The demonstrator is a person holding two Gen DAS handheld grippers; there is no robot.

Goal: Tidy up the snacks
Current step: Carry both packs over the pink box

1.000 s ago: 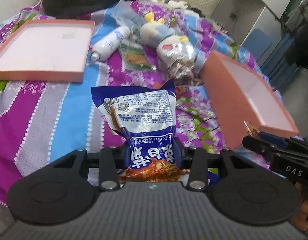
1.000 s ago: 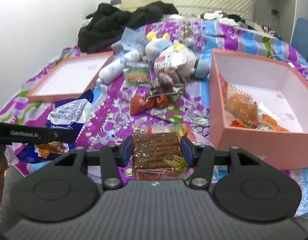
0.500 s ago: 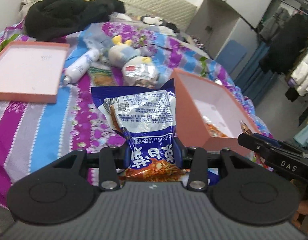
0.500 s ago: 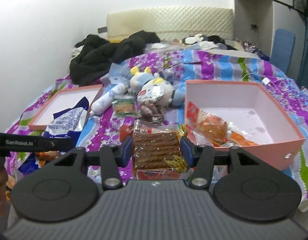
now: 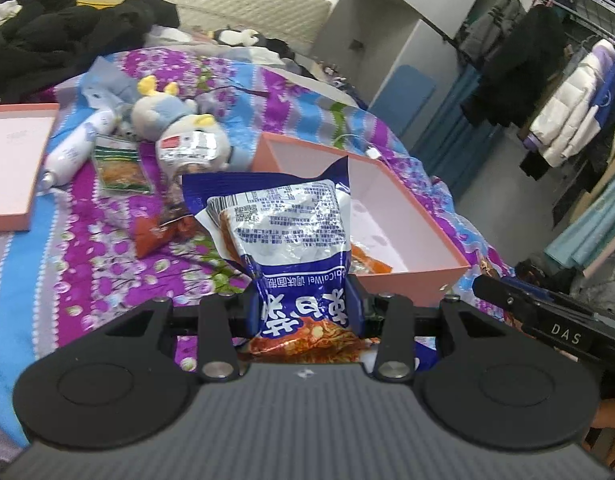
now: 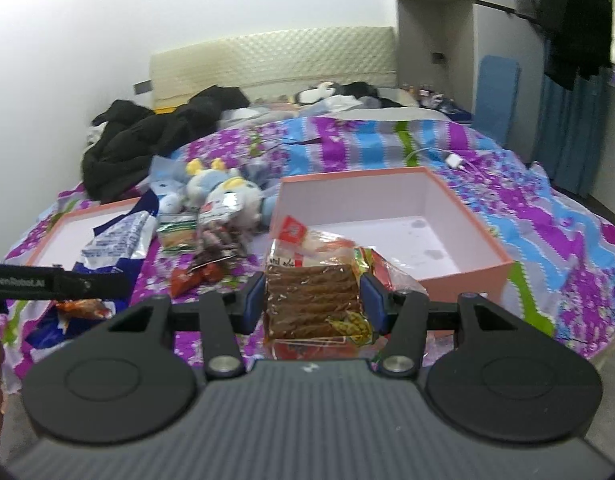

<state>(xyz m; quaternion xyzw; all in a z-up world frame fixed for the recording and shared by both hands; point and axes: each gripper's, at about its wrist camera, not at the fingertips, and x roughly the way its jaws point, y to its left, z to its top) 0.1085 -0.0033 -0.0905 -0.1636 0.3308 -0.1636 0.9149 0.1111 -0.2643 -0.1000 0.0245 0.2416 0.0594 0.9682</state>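
Observation:
My left gripper (image 5: pixel 305 308) is shut on a blue and silver snack bag (image 5: pixel 283 232), held upright in front of the open pink box (image 5: pixel 411 276). The right gripper (image 6: pixel 313 300) is shut on a clear pack of brown snack sticks (image 6: pixel 311 296), raised before the same pink box (image 6: pixel 463 276), which holds orange snack packs (image 6: pixel 307 240) at its near left corner. In the right wrist view the blue bag (image 6: pixel 115 240) and the left gripper's finger (image 6: pixel 47 280) show at the left. Loose snacks lie on the bedspread: a red pack (image 5: pixel 155 236) and a green-edged pack (image 5: pixel 119 164).
The pink box lid (image 5: pixel 11 160) lies open side up at the left. A plush toy (image 5: pixel 175 120), a white bottle (image 5: pixel 75 148) and a silver packet (image 5: pixel 191 148) sit mid-bed. Black clothing (image 6: pixel 147 140) is heaped by the headboard; a white charger cable (image 6: pixel 455 160) lies behind the box.
Both grippers have risen and swung right towards the pink box, each still clamped on its snack. The box interior has come into fuller view; the lid has slid to the left edge.

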